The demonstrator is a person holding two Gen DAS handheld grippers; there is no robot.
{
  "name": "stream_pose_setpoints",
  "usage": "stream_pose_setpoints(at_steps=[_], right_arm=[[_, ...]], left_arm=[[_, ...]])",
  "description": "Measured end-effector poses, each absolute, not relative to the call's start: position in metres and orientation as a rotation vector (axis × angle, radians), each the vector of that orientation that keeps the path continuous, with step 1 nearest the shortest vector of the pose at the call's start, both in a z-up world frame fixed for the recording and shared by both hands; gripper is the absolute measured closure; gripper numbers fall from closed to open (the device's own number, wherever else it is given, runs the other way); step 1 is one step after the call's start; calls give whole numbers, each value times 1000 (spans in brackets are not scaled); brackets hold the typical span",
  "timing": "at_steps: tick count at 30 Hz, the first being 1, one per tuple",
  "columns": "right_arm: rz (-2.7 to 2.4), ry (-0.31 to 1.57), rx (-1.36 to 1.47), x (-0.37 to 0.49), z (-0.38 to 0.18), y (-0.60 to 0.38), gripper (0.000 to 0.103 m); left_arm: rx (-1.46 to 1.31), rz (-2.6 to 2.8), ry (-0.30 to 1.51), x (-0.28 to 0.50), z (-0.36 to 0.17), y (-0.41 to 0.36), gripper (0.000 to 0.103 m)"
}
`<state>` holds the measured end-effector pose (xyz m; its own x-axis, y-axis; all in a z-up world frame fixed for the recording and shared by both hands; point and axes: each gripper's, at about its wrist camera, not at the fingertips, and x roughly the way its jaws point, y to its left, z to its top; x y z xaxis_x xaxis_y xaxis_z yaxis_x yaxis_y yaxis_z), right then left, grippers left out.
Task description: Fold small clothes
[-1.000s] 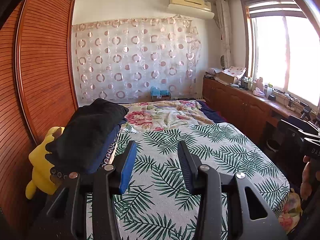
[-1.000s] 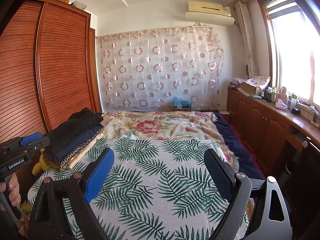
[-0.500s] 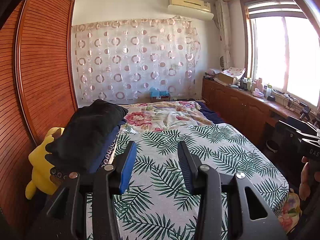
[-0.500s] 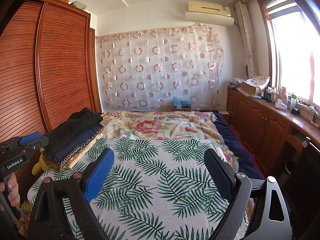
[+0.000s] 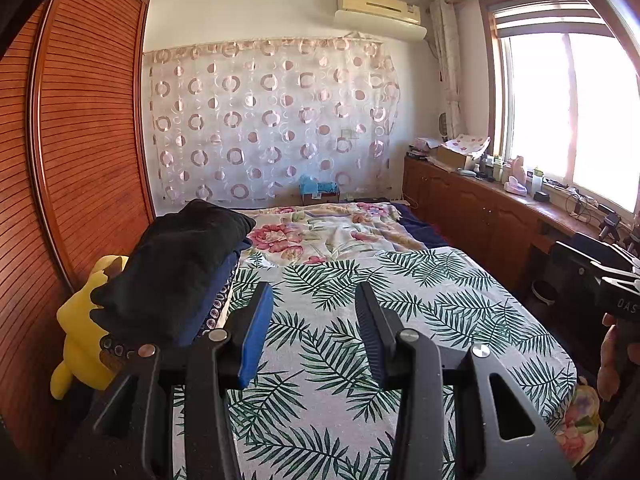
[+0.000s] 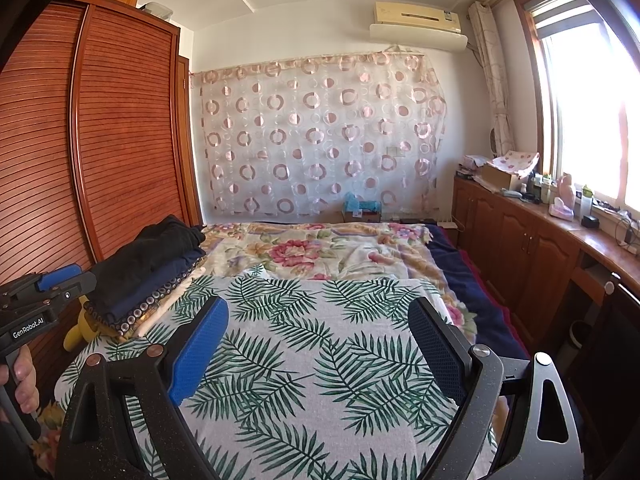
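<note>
Hovering above the near end of the bed, the left gripper has its fingers partly open and the right gripper has its fingers spread wide, both holding nothing, while the stack of folded clothes sits along the bed's left edge beside a yellow plush toy.

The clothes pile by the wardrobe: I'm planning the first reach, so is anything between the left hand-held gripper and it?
Nothing visible. The left hand-held gripper hovers open above the leaf-print sheet, and the clothes pile lies just ahead on its left.
</note>
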<state>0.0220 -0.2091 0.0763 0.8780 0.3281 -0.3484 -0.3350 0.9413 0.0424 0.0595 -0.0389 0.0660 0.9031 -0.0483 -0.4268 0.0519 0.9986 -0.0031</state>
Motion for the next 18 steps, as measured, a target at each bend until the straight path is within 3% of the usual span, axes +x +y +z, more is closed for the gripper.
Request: stream_pose_setpoints(at_steps=[18], right_arm=[[350,357,-21,23,76,-212,11]], left_arm=[[10,-50,441,59,65,-39,59]])
